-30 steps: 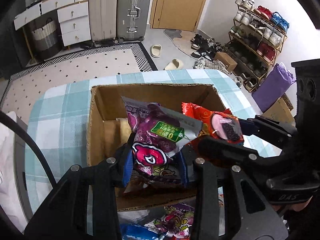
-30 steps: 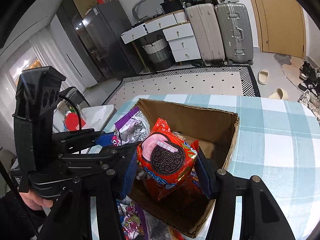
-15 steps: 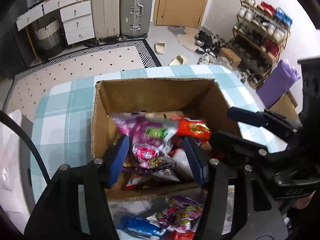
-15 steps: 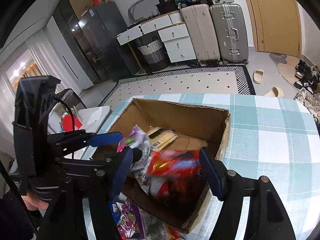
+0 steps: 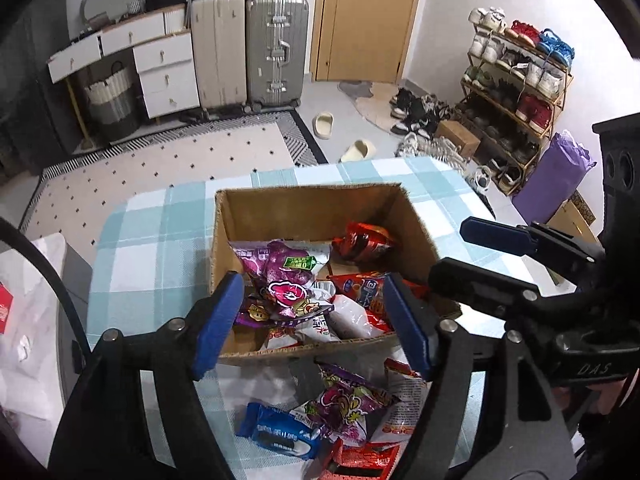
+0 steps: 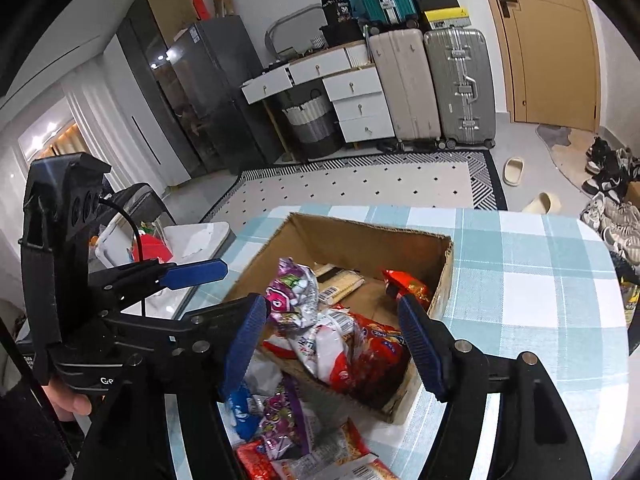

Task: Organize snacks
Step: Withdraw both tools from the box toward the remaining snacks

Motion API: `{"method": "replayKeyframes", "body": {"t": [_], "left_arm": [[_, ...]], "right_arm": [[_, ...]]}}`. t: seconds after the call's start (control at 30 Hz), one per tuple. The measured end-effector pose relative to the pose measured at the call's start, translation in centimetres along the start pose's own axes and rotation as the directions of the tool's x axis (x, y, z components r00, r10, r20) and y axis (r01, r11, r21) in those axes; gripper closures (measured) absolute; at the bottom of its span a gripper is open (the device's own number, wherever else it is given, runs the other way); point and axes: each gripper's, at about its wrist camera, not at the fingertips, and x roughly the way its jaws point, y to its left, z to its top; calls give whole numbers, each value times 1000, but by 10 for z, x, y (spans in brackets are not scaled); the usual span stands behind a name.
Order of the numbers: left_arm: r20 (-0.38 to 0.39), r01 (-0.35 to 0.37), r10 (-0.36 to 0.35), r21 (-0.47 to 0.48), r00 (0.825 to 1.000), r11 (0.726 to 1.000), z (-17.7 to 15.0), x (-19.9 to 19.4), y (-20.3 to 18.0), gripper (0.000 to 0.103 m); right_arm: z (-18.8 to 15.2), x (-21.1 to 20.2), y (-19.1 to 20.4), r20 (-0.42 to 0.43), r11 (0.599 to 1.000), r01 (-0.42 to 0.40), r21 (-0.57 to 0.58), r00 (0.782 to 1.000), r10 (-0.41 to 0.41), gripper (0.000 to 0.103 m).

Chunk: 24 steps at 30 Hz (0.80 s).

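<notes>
An open cardboard box [image 5: 308, 208] [image 6: 360, 236] stands on a table with a blue-and-white checked cloth. Inside lie a purple snack bag [image 5: 280, 264] [image 6: 292, 292], a red snack bag [image 5: 362, 240] [image 6: 408, 286] and several other packets. My left gripper [image 5: 314, 320] is open and empty above the box's near edge. My right gripper [image 6: 334, 340] is open and empty above the box's near corner. More packets lie on the cloth in front of the box, among them a blue cookie packet [image 5: 280, 434] and a purple candy bag [image 5: 348, 404].
The checked tablecloth [image 5: 160, 248] [image 6: 520, 280] shows left and right of the box. Beyond the table are a patterned rug [image 5: 160, 164], suitcases [image 5: 276, 48], white drawers and a shoe rack [image 5: 516, 92]. A white-topped stand [image 6: 196, 240] is to the table's left.
Both grippers opened and let go of their bags; the purple bag and the red cookie bag dropped into the box. Both grippers drew back towards the near edge.
</notes>
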Motion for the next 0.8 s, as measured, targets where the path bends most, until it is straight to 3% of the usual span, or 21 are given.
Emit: {"method": "replayKeyframes", "body": {"t": [0.2, 0.33, 0.5, 0.57, 0.67, 0.8], "left_arm": [[102, -49, 48, 10, 994, 999, -11, -53, -7, 23], [163, -84, 85, -10, 983, 996, -27, -90, -9, 23], [216, -113, 115, -21, 970, 993, -49, -132, -15, 18], [249, -158, 158, -22, 955, 987, -63, -153, -21, 16], [293, -169, 172, -33, 941, 985, -84, -178, -27, 2], [358, -183, 189, -50, 914, 982, -113, -207, -31, 1]], "right_arm": [[-4, -30, 16, 42, 1000, -1, -22, 999, 2, 25], [-14, -58, 31, 86, 998, 2, -55, 996, 2, 16], [-34, -93, 53, 141, 995, 3, -102, 990, 12, 12], [-44, -105, 60, 163, 993, 3, -120, 986, 17, 10], [-62, -126, 71, 209, 988, 8, -152, 978, 24, 7], [-93, -149, 81, 277, 984, 21, -175, 961, 29, 3]]}}
